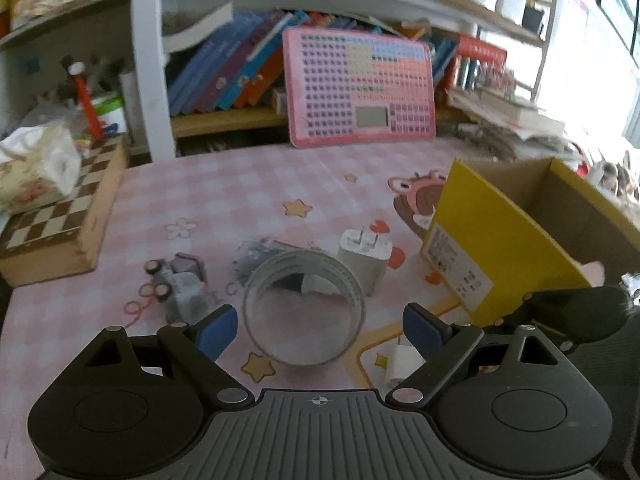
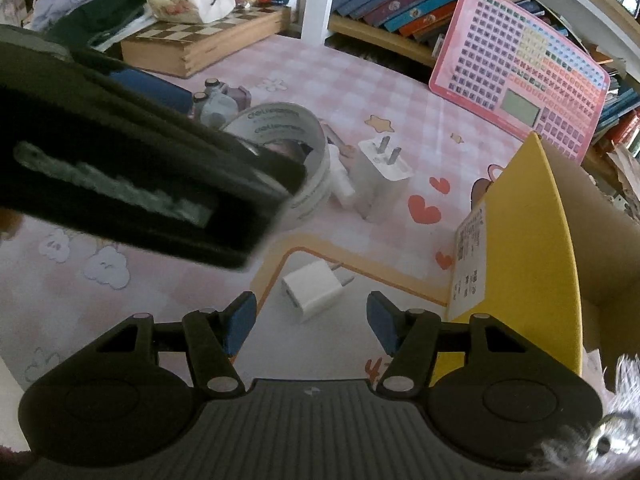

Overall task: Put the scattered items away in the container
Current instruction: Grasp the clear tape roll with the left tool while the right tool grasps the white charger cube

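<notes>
A roll of tape [image 1: 304,312] is stood on edge on the pink checked tablecloth [image 1: 224,184], its hollow turned toward the left gripper [image 1: 320,330], and it is framed between that gripper's blue pads, which are spread wide and are not seen to press on it; nothing is held there. The wide spread can be judged as chosen to clear the roll's full width before any closing. Just beside the roll, a large white plug adapter [image 1: 366,262] is stood with its prongs up, and a small toy truck [image 1: 180,286] is left on the roll's other side. Nearer the right gripper [image 2: 310,322], a small white charger [image 2: 314,290] is laid on its side, prongs pointed toward the box; it is seen just ahead of the pads, which are held about half apart and do not touch it, so this tool is also empty. The yellow cardboard box [image 1: 480,240], taken to be the container, is stood open-topped near the scattered items, which keeps each carry short. Further out, a chessboard box [image 1: 60,224] and a pink keypad toy [image 1: 358,88] are propped by the bookshelves.
</notes>
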`<state>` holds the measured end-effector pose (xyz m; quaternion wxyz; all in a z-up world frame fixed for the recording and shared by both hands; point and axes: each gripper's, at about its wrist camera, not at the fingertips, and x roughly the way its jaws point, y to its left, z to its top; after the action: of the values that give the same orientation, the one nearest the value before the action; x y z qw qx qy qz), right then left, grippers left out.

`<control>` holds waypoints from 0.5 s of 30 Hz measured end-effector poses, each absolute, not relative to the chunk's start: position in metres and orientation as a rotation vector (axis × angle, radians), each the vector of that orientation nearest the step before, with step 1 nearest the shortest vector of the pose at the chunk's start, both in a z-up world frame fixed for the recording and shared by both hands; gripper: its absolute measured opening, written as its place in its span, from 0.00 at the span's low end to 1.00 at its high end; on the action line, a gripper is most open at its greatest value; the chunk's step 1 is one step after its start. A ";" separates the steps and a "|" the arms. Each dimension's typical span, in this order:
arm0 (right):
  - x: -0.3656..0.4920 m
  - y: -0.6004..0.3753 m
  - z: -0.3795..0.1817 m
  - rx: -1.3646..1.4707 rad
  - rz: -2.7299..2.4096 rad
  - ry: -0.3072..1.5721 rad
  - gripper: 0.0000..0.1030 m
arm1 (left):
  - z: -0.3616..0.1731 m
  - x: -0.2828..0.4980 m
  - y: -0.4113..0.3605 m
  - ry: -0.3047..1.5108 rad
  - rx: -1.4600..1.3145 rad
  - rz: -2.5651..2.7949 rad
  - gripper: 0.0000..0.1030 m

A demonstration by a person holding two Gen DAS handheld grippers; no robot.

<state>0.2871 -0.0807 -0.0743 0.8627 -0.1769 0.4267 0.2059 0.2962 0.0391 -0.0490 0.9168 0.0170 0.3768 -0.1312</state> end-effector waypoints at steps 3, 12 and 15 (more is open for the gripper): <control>0.292 -0.080 -0.077 -0.369 0.436 0.899 0.58 | -0.059 0.309 0.037 0.805 0.048 -0.266 0.89; 0.306 -0.080 -0.087 -0.348 0.438 0.932 0.46 | -0.072 0.328 0.038 0.819 0.052 -0.228 0.84; 0.308 -0.080 -0.087 -0.330 0.453 0.933 0.37 | -0.072 0.328 0.039 0.812 0.048 -0.233 0.80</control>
<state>0.3075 -0.0804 -0.0871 0.8555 -0.1571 0.4439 0.2154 0.3285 0.0391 -0.0719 0.9118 0.0233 0.3941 -0.1132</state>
